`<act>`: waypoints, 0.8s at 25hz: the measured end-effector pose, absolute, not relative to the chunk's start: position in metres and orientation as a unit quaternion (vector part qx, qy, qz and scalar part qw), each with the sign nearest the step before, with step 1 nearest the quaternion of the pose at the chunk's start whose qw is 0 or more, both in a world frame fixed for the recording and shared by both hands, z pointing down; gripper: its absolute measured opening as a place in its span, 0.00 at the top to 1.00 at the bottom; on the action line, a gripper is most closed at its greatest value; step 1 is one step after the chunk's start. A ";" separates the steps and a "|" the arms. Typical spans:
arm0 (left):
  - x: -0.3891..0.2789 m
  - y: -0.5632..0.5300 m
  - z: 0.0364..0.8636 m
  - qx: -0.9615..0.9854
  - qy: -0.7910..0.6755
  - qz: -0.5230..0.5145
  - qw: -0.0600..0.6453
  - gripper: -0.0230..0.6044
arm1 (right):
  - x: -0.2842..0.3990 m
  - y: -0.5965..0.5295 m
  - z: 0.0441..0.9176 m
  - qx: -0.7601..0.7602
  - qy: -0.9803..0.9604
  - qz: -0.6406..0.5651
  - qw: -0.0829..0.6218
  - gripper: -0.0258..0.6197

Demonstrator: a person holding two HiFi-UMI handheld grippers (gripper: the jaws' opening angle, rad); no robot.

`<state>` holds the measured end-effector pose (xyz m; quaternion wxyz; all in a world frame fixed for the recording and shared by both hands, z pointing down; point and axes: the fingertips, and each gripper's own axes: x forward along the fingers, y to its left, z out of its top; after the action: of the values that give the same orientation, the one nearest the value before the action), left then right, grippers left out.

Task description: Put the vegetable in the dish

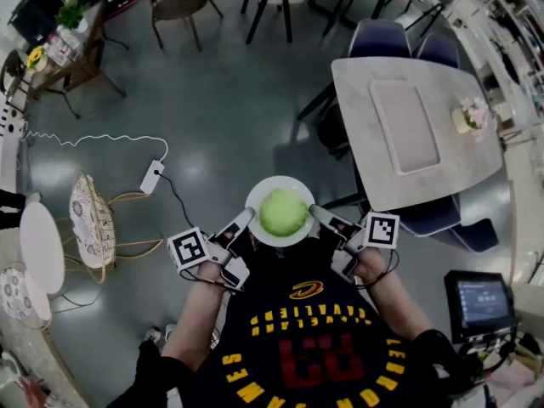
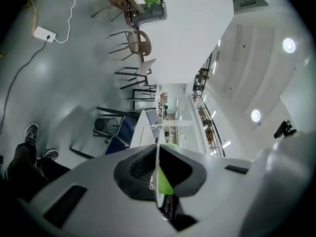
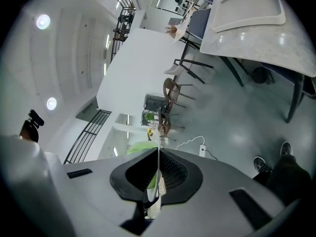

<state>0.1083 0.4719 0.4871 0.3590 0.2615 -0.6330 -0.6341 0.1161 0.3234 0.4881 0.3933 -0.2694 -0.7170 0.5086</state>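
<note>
A round pale-green cabbage (image 1: 284, 213) lies in a white dish (image 1: 257, 198) that I hold up in the air in front of my body. My left gripper (image 1: 247, 217) is shut on the dish's left rim, and my right gripper (image 1: 314, 212) is shut on its right rim. In the left gripper view the thin dish rim (image 2: 157, 169) runs edge-on between the jaws, with the cabbage (image 2: 164, 182) green behind it. The right gripper view shows the same: the dish rim (image 3: 158, 163) pinched between the jaws and the cabbage (image 3: 140, 146) beyond.
A grey table (image 1: 408, 134) with a tray (image 1: 405, 126) and flowers (image 1: 470, 115) stands to the right, blue chairs (image 1: 382, 37) around it. A wicker chair (image 1: 91, 221) and round white tables (image 1: 41, 246) stand left. A power strip with cable (image 1: 152, 176) lies on the floor.
</note>
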 end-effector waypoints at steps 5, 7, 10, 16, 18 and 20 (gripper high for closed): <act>0.083 0.463 0.497 0.256 -0.623 -0.642 0.365 0.94 | 0.091 0.313 0.490 -0.251 -0.724 0.522 0.375 0.94; 0.072 0.457 0.501 0.253 -0.625 -0.641 0.367 0.94 | 0.079 0.306 0.495 -0.246 -0.723 0.532 0.367 0.94; 0.048 0.449 0.504 0.252 -0.631 -0.634 0.369 0.94 | 0.055 0.299 0.501 -0.245 -0.716 0.549 0.355 0.94; -0.021 0.413 0.499 0.255 -0.642 -0.622 0.369 0.94 | -0.014 0.261 0.500 -0.252 -0.716 0.556 0.338 0.94; -0.053 0.388 0.495 0.259 -0.644 -0.617 0.372 0.94 | -0.043 0.236 0.498 -0.251 -0.716 0.560 0.334 0.94; -0.077 0.366 0.493 0.263 -0.643 -0.611 0.379 0.94 | -0.065 0.214 0.498 -0.244 -0.715 0.564 0.333 0.94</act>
<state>-0.0775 0.3661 0.4934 0.3786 0.2632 -0.6434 -0.6110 -0.0650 0.2142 0.4982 0.3331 -0.2436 -0.7153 0.5640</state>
